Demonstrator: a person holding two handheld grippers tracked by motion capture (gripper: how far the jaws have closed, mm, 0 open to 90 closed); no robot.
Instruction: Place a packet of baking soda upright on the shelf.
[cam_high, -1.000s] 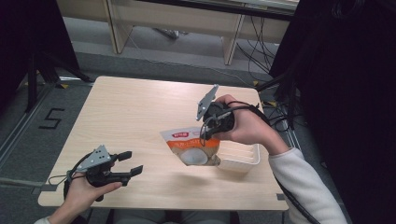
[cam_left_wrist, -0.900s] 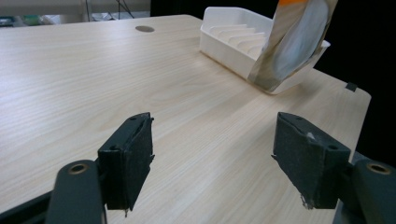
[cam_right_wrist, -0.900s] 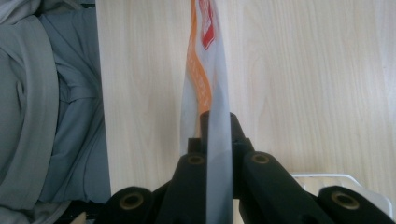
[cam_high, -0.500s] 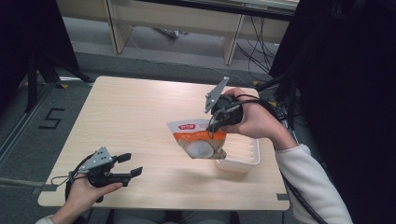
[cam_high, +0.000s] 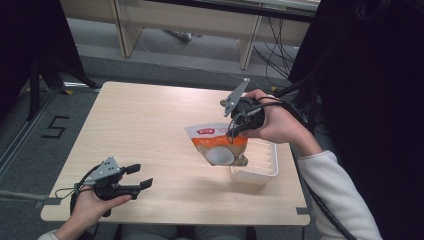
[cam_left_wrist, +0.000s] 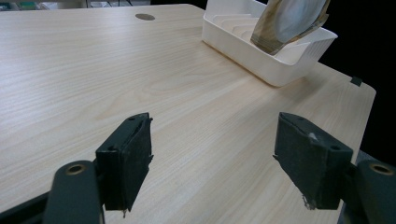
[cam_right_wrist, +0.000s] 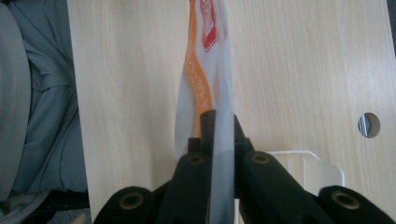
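Currently right hand-held gripper (cam_high: 234, 131) pinches orange-white pouch (cam_high: 216, 144) aloft over white tray (cam_high: 260, 167); left hand-held gripper (cam_high: 142, 176) wide open, empty, above bench (cam_high: 150, 125).

A black numeral "5" (cam_high: 55, 128) is marked on the grey floor left of the surface; the pouch's red label (cam_high: 206, 132) is too small to read.

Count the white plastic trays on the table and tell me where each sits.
1. The ribbed white plastic tray sits at the wooden table's near-right corner, partly behind the orange-and-white pouch gripped by the right tongs.
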